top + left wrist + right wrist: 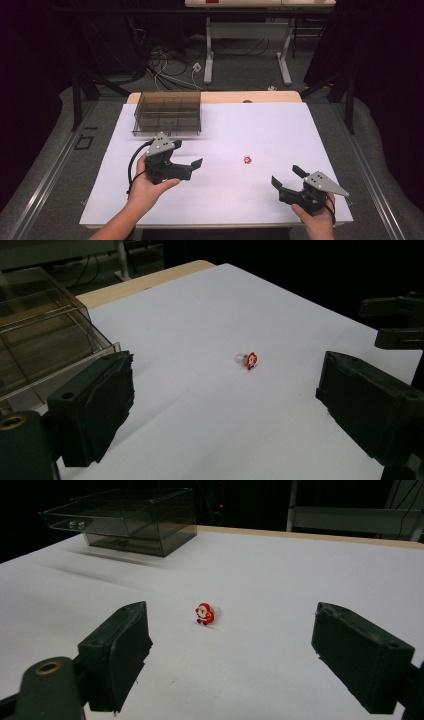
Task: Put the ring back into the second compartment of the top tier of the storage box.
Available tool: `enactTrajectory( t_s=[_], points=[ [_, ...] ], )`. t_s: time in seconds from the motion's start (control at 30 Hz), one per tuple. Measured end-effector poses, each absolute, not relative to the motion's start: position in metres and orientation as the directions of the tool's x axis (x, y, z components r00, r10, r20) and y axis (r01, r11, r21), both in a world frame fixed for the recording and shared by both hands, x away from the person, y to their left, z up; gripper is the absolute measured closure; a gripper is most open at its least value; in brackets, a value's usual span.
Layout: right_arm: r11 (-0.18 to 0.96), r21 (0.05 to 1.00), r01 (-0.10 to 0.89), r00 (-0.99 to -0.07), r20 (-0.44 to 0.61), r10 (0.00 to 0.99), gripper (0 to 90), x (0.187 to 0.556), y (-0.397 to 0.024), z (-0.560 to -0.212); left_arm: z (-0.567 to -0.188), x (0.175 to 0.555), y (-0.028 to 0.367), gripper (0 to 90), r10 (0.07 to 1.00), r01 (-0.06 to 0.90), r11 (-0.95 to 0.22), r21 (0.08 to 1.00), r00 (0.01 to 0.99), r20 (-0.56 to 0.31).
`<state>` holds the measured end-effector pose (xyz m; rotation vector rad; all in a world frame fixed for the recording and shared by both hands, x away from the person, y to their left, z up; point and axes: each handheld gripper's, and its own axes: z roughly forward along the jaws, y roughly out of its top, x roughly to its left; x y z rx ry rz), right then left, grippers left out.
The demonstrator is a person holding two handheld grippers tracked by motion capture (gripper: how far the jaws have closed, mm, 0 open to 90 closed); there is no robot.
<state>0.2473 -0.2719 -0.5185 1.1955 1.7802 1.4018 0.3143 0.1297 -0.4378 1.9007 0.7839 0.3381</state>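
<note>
A tiny red Santa-like charm (247,159) with a clear loop lies on the white sheet (225,195), right of the middle. My left gripper (187,154) hovers left of it, pointing right toward it, jaws open and empty. In the left gripper view the charm (251,360) sits well ahead between the wide jaws of my left gripper (225,397). My right gripper (286,176) rests near the front right, jaws open, aimed at the charm. In the right gripper view the charm (204,614) lies ahead of my right gripper (230,645), untouched.
A smoky clear compartment box (167,112) stands at the sheet's back left, just behind my left hand; the box (40,330) is close on the left in the left gripper view, and the box (130,520) shows far off. Dark floor, cables and table legs lie beyond.
</note>
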Motion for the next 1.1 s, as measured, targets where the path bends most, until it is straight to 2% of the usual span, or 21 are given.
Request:
enactTrajectory(
  t_s=[0.33,0.87,1.1],
  points=[
    [0.047,0.952,0.303,-0.429,0.092,0.898,14.9,0.248,-0.273,-0.519,-0.436,0.325,0.117,14.4,0.648,0.385,-0.275,0.881,0.751,-0.126],
    [0.050,0.951,0.305,-0.435,0.093,0.895,14.9,0.248,-0.274,-0.520,-0.436,0.353,0.099,16.1,0.671,0.433,-0.224,0.873,0.718,-0.184],
    [0.045,0.949,0.311,-0.434,0.100,0.896,14.9,0.248,-0.274,-0.519,-0.439,0.366,0.087,16.5,0.696,0.438,-0.236,0.867,0.699,-0.164]
  ],
)
